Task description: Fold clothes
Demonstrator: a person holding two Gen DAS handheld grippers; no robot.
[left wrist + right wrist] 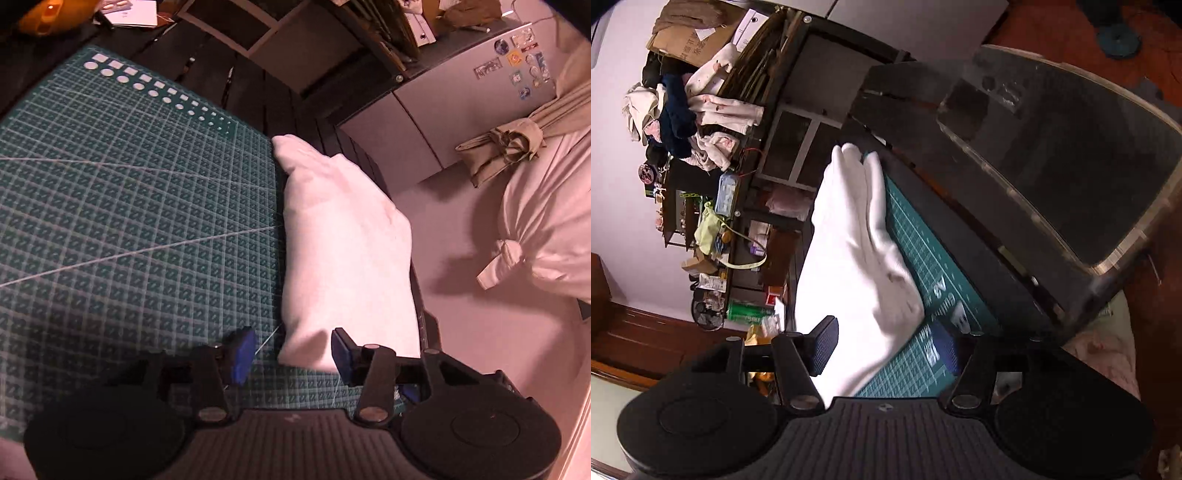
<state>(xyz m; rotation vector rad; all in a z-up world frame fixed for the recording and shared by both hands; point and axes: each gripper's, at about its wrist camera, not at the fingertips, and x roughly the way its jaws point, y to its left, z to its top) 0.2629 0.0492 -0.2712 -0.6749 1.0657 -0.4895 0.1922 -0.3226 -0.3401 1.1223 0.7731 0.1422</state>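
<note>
A folded white garment (343,236) lies along the right edge of the green cutting mat (129,206), partly on the dark table. My left gripper (291,354) stands open at the garment's near end; the cloth's corner sits between the blue pads (242,354), and the left pad is clear of it. In the right wrist view the picture is rolled and the same garment (857,258) runs away from the camera beside the mat (923,258). My right gripper (886,347) is open too, with the cloth's near end between its fingers and the right pad over the mat.
A white cabinet with stickers (480,92), an olive cloth bundle (498,147) and a knotted white bundle (546,229) are to the right of the table. A dark clear-walled box (1052,155) stands beside the mat. Shelves with piled clothes (694,110) are further off.
</note>
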